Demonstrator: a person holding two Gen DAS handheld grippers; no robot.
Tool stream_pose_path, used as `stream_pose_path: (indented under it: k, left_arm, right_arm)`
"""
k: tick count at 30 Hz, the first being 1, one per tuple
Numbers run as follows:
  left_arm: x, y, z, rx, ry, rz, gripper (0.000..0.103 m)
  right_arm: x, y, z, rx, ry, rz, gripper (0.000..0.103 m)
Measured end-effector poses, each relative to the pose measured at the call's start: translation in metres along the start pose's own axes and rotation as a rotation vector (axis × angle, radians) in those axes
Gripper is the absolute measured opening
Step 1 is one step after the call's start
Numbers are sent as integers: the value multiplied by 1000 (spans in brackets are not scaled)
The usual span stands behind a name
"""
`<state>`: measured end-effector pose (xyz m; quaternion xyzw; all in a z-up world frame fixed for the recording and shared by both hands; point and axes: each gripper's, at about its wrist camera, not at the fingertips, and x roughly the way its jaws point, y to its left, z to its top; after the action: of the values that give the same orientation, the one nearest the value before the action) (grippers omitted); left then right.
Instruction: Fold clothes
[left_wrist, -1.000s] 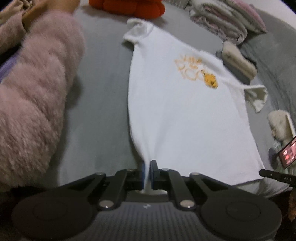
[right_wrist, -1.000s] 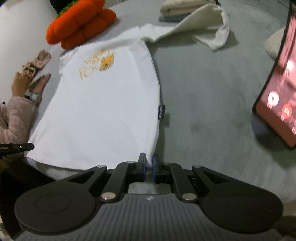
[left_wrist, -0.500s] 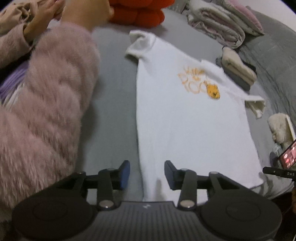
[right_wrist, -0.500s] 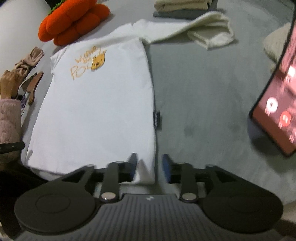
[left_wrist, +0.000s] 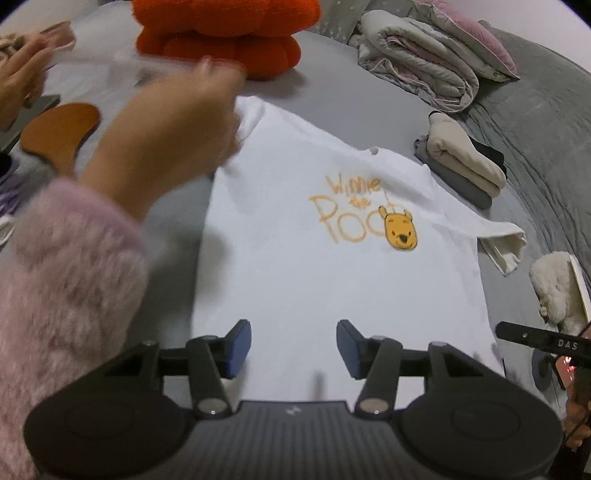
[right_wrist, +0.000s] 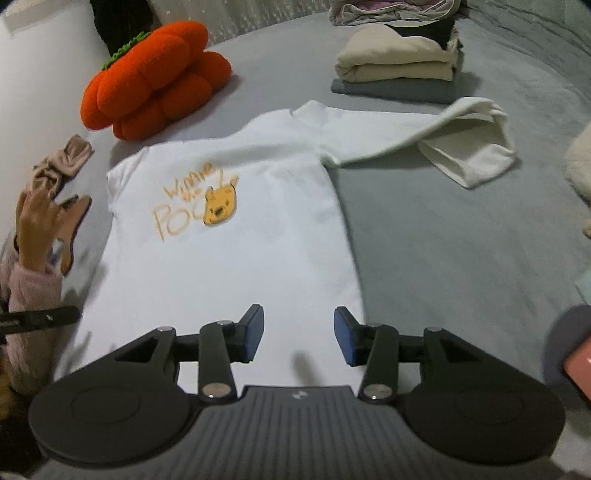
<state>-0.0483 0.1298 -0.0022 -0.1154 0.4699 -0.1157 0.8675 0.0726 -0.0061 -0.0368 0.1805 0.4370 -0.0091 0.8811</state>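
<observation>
1. Where the grey, soft-napped bed cover (right_wrist: 443, 240) lies flat, a white cotton T-shirt (right_wrist: 236, 266) with an orange scrawled print and a yellow bear face is spread front-up, hem toward both cameras; one short sleeve (right_wrist: 465, 155) lies out to its side with the cuff turned back on itself
2. Orange plush pumpkin-shaped cushion (right_wrist: 155, 81), lobed and fuzzy, sits beyond the collar; a stack of folded cream and grey garments (right_wrist: 399, 70) rests near the turned sleeve; a bundled quilt in grey and pink (left_wrist: 436, 62) lies farther back
3. Bare hand (left_wrist: 177, 125) coming out of a fluffy pink sleeve (left_wrist: 62, 280) reaches to the shirt's other sleeve, blurred; whether it grips the cloth cannot be told
4. Left gripper (left_wrist: 293, 349), black with blue pads: jaws have just been opening and stand apart above the hem, shirt fabric seen in the gap, pads not pressing on it
5. Right gripper (right_wrist: 299, 338), same build: jaws likewise have just been opening, apart over the hem near the shirt's side edge, nothing clamped
</observation>
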Motion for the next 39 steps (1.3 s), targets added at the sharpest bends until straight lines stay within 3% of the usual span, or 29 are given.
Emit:
stream_pose_path:
  k: [7, 17, 25, 35, 39]
  left_arm:
    - [28, -16, 24, 18, -33, 30, 59]
    - [76, -26, 47, 1, -61, 68, 59]
    - [89, -32, 82, 22, -82, 95, 59]
    - [83, 1, 143, -49, -180, 219, 61]
    - [78, 25, 154, -102, -214, 294, 64]
  right_arm:
    - [24, 5, 22, 18, -13, 14, 47]
    - [56, 3, 55, 15, -101, 5, 47]
    - [73, -1, 89, 51, -108, 45, 47]
    - [100, -9, 144, 102, -147, 75, 53]
    - [119, 2, 162, 67, -189, 70, 53]
